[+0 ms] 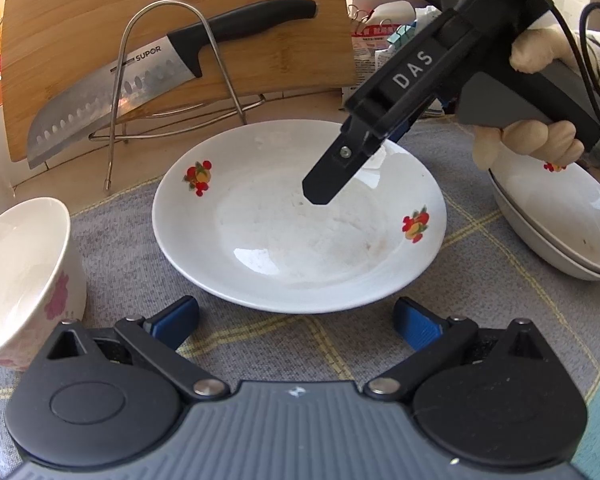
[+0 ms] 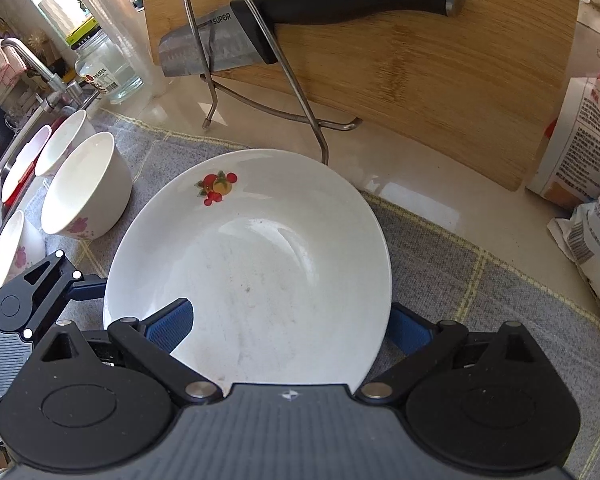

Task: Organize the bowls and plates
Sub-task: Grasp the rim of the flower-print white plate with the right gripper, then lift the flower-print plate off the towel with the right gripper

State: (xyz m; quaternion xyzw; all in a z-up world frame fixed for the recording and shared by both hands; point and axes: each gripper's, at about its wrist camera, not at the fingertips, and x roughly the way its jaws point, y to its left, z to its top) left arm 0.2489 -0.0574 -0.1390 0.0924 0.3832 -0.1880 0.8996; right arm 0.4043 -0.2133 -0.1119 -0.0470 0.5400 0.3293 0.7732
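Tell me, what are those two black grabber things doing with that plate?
A person holds a gripper in each hand and is tidying dishes on a grey cloth. The right gripper has its fingers spread around the rim of the white fruit-print plate, one over it and one beside it, not yet squeezing. The left gripper waits open just in front of the plate. A flowered bowl sits to the left, and more plates are stacked on the right.

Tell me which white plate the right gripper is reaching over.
The lone fruit-print plate in the middle of the grey mat, with the right gripper open above it. The other plates sit stacked at the right edge, behind that hand.
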